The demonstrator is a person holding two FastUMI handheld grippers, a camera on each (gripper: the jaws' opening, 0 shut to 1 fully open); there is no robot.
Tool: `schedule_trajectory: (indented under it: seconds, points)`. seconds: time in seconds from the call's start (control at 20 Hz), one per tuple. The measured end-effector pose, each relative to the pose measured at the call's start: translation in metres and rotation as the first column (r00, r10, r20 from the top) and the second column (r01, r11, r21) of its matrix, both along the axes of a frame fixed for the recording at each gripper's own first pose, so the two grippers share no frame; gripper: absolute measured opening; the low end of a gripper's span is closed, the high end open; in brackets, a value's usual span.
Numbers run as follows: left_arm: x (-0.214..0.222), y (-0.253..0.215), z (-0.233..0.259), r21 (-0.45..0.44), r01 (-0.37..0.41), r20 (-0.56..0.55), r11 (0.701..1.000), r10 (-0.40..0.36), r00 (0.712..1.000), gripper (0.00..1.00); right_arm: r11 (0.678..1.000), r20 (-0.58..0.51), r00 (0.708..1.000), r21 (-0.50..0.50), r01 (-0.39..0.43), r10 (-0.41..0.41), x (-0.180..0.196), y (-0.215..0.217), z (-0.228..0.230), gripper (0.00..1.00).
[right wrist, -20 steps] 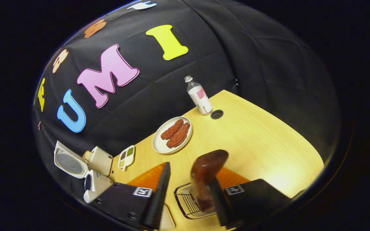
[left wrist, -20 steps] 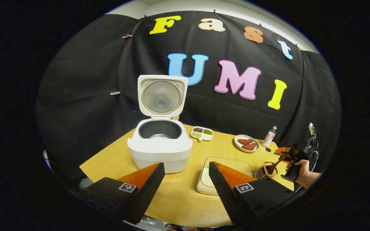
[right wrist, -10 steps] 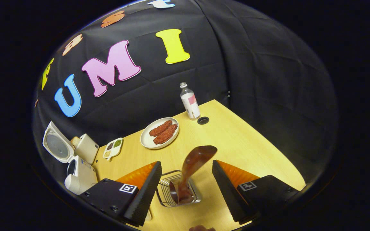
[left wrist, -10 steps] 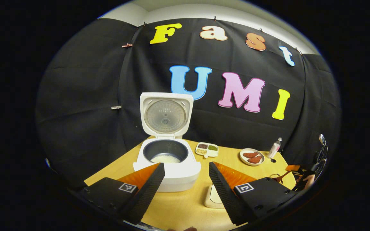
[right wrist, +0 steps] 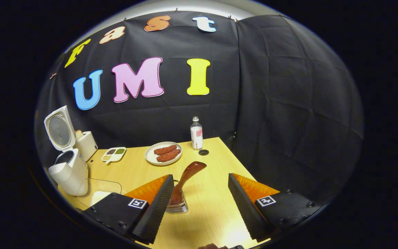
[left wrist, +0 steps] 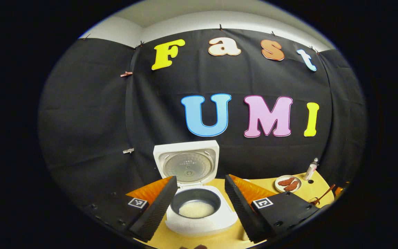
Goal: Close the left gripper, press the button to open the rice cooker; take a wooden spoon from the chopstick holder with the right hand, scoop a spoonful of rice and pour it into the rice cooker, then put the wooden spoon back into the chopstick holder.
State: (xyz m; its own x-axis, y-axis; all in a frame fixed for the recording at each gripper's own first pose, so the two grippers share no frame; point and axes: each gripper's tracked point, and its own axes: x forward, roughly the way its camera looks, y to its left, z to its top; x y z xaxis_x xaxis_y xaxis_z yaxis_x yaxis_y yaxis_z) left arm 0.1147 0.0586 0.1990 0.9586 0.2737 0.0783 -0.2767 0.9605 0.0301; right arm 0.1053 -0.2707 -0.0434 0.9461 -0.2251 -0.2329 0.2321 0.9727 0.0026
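The right gripper (right wrist: pixel 198 204) has its two fingers spread wide with nothing between them. Just beyond its left finger stands the small wire chopstick holder (right wrist: pixel 177 206) on the pale wooden table (right wrist: pixel 216 166), and the dark brown wooden spoon (right wrist: pixel 187 178) sits in it, handle down, its bowl leaning up and away from the gripper. The left gripper (left wrist: pixel 199 204) is likewise wide open and empty, its fingers framing the white rice cooker (left wrist: pixel 202 214) without touching it.

Judged from this, the task looks all but finished: the cooker's lid (left wrist: pixel 187 164) stands upright, there is a layer of white rice (left wrist: pixel 196 209) in the bottom of its dark inner pot (left wrist: pixel 195 200), and the spoon is back in its holder and released. Nothing of the listed steps appears to be left beyond drawing the grippers clear.

Taking the rice cooker as the landmark: in the right gripper view a clear, square rice container (right wrist: pixel 98 193) with white rice in it lies just beside the cooker, on the near side. Beyond the cooker toward the wall is a small white divided dish (right wrist: pixel 113 154) with dark, green and pale grains in separate sections. Farther along from the cooker is a round white plate (right wrist: pixel 163 153) with two reddish-brown pieces of food, then a clear plastic bottle (right wrist: pixel 196 133) standing upright near the wall.
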Motion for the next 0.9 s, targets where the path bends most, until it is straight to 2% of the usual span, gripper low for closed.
schedule_trajectory:
  seconds: [0.25, 0.5, 0.7, 0.9]
  points:
    - [0.048, 0.025, 0.056, -0.05, 0.057, 0.039, 0.997, -0.055, 0.998, 0.95, 0.998, 0.022, 1.0, 0.054, -0.014, 0.013, -0.026, 0.032, 0.015, 0.99]
    - [0.106, 0.063, 0.104, -0.075, 0.088, 0.069, 0.993, -0.083, 0.994, 0.95, 1.0, 0.058, 0.998, 0.016, 0.005, -0.006, -0.052, 0.049, 0.036, 0.99]
    - [0.162, 0.09, 0.1, -0.049, 0.091, 0.014, 0.995, -0.091, 0.996, 0.95, 0.999, 0.089, 0.995, 0.005, 0.043, -0.044, -0.08, 0.053, 0.056, 0.99]
    - [0.205, 0.11, 0.08, -0.069, 0.089, -0.027, 0.994, -0.091, 0.996, 0.95, 0.995, 0.103, 0.99, 0.006, 0.097, -0.097, -0.101, 0.054, 0.056, 0.99]
